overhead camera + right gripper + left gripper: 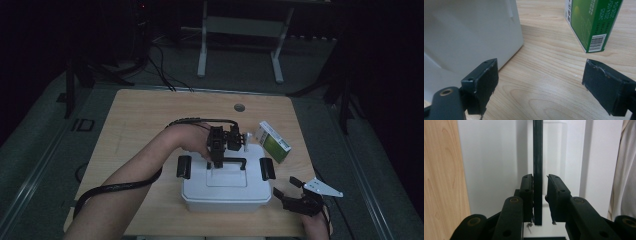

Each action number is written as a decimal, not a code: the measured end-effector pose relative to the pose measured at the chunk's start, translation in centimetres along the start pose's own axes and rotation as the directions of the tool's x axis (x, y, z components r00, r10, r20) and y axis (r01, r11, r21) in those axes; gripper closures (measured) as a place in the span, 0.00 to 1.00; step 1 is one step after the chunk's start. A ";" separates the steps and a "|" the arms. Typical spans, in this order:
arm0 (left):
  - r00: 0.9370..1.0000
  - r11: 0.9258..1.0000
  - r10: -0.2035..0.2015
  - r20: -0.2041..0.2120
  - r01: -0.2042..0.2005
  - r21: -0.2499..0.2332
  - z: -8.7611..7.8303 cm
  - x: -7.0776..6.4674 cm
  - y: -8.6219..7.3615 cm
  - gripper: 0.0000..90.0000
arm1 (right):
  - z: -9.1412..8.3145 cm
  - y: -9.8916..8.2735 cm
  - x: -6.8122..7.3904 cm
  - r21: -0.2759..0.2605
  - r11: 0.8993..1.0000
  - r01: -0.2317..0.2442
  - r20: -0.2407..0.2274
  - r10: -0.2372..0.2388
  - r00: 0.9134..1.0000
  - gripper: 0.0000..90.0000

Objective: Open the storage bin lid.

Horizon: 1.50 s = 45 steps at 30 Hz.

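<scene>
I count one white box (pixel 222 192) on the one table (pixel 145 115), with one black handle (pixel 235 161) on its lid and two black clips (pixel 184 166), one on each side. One green carton (pixel 273 141) lies near it, and one small white upright piece (pixel 247 141) sits just behind the lid. I hold two grippers: my left gripper (pixel 218 159) and my right gripper (pixel 286 186).
</scene>
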<state>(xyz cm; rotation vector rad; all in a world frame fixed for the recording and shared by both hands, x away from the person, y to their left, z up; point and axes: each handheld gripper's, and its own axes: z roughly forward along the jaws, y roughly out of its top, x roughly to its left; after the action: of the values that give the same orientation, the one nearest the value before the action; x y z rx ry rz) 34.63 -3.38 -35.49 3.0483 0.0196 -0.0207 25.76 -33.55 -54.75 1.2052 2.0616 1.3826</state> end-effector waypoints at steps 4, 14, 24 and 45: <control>1.000 1.000 0.007 -0.010 -0.006 0.007 0.3 0.2 0.3 0.91 | 0.0 0.0 0.0 0.001 1.000 0.000 0.000 0.000 1.000 0.15; 1.000 1.000 -0.020 0.023 0.020 -0.009 0.2 0.4 0.3 0.93 | 0.0 0.0 0.0 0.003 1.000 -0.001 -0.002 0.001 1.000 0.15; 0.999 0.999 -0.028 0.019 0.028 -0.031 -0.5 0.3 0.1 0.93 | 0.0 0.0 0.0 0.003 1.000 -0.004 -0.002 0.004 1.000 0.15; 0.998 0.997 -0.053 -0.021 0.052 -0.061 -3.6 0.3 -2.6 0.93 | 0.0 -0.1 0.0 0.007 1.000 -0.003 -0.002 0.003 1.000 0.15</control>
<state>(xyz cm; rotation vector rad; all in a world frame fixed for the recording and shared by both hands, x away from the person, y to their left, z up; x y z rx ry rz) 34.96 -0.44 -32.18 2.9869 0.0996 0.0101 25.78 -33.57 -54.83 1.2108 2.0679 1.3797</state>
